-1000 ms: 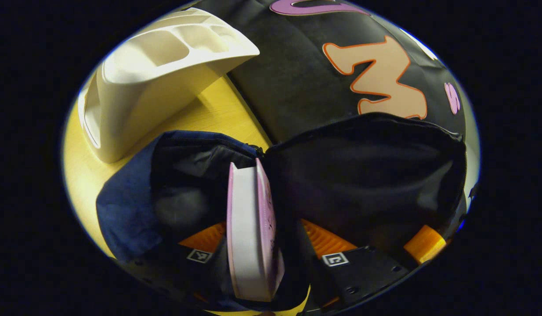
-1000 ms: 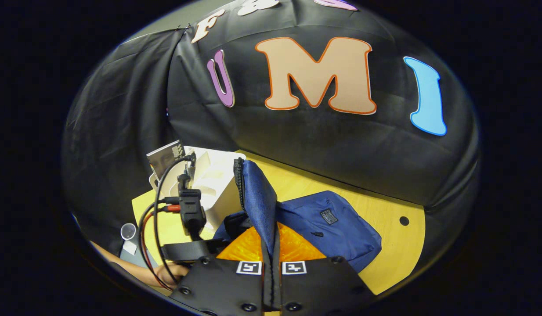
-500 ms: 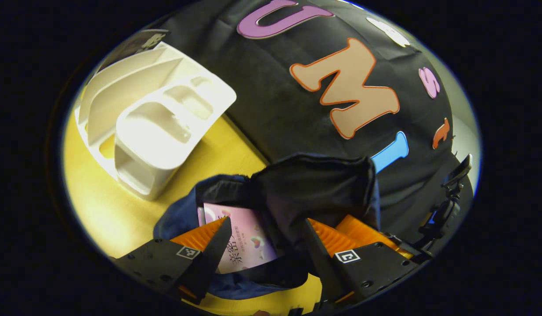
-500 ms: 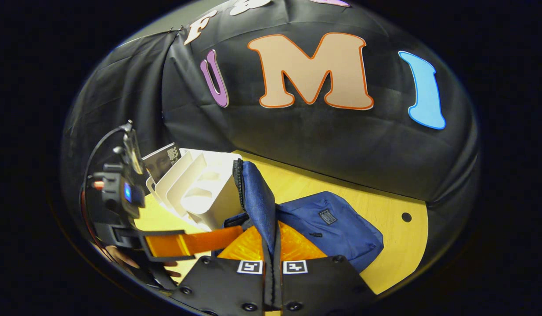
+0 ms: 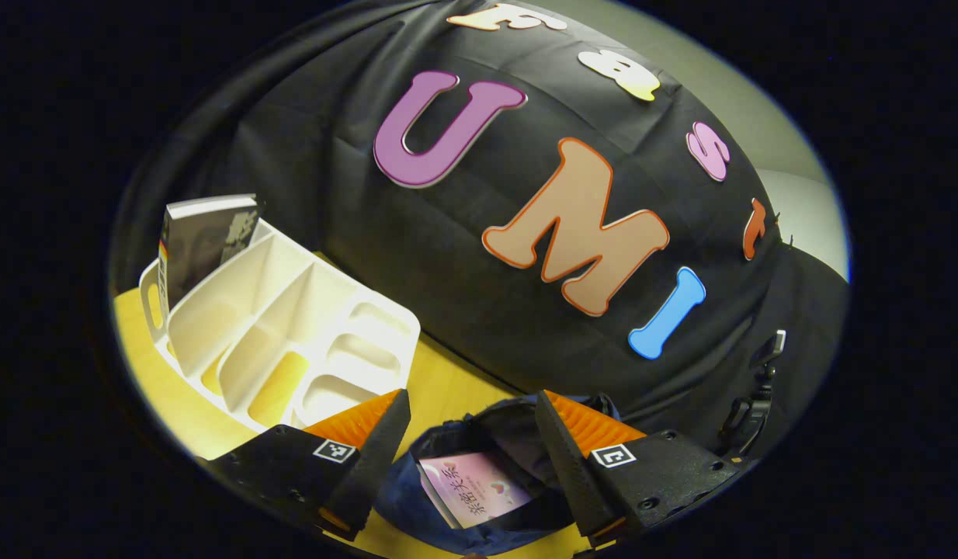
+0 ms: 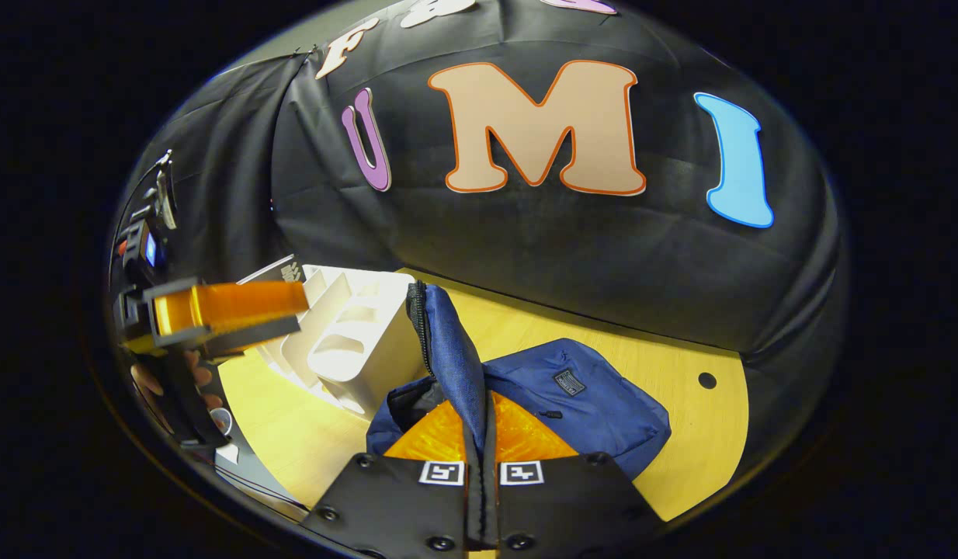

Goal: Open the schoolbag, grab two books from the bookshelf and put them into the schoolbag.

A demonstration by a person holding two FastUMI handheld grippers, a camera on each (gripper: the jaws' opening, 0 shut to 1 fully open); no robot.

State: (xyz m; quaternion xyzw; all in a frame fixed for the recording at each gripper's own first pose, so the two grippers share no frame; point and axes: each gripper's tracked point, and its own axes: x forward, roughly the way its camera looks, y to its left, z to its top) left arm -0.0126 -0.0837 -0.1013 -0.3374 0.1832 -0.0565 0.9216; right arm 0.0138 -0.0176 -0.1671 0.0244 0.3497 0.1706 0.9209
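Observation:
The blue schoolbag [image 6: 595, 396] lies on the yellow table [image 6: 681, 435]. My right gripper [image 6: 479, 419] is shut on its zippered flap [image 6: 448, 341] and holds the flap upright, so the bag's mouth stays open. In the left gripper view a pink book [image 5: 475, 489] lies inside the schoolbag [image 5: 405, 508]. My left gripper [image 5: 471, 400] hovers open above that mouth with nothing between its fingers. The right gripper view has this left gripper [image 6: 296, 310] at the left, held by a hand [image 6: 168, 380]. The white bookshelf [image 5: 293, 341] [image 6: 355, 341] stands beside the bag, with a dark book [image 5: 199, 241] [image 6: 281, 272] upright in its far slot.
The booth's black cloth wall runs close behind the bookshelf and the bag. A small hole [image 6: 706, 380] marks the table to the right of the bag. A small white cup [image 6: 223, 423] sits past the table's left edge.
My left gripper let go of the pink book inside the bag, opened, and rose up and back out of the bag. My right gripper has kept the flap held up.

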